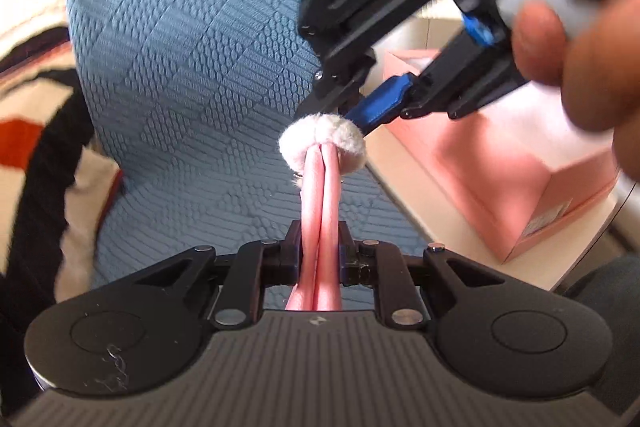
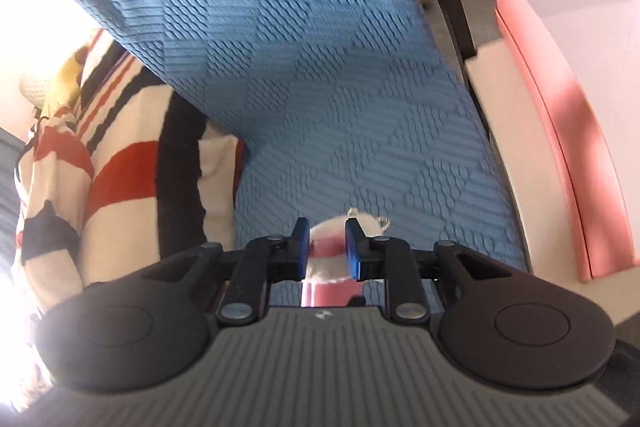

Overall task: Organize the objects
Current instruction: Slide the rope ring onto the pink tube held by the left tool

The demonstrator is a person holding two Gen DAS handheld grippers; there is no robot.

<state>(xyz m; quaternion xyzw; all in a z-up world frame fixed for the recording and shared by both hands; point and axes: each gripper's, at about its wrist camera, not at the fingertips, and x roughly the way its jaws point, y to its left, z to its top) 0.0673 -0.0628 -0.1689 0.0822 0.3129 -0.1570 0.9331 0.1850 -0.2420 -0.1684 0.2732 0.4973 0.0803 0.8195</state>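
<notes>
The pink cord (image 1: pixel 322 195), folded into two strands, sits clamped between the narrow jaws of my left gripper (image 1: pixel 320 255) and runs forward to a white fuzzy band (image 1: pixel 322 143) wrapped around its far end. My right gripper (image 1: pixel 348 111) comes in from the upper right with its blue-padded fingertips at that band; in its own view the jaws stand narrow on either side of the band (image 2: pixel 328 259), but I cannot tell whether the pads press on it or only bracket it. Everything hangs above the blue textured mat (image 1: pixel 180 67), with the pink box (image 1: pixel 520 179) just beside on the right. I judge the cord bundled but the tie perhaps unfinished, and putting it away, maybe in the box, is not yet done.
</notes>
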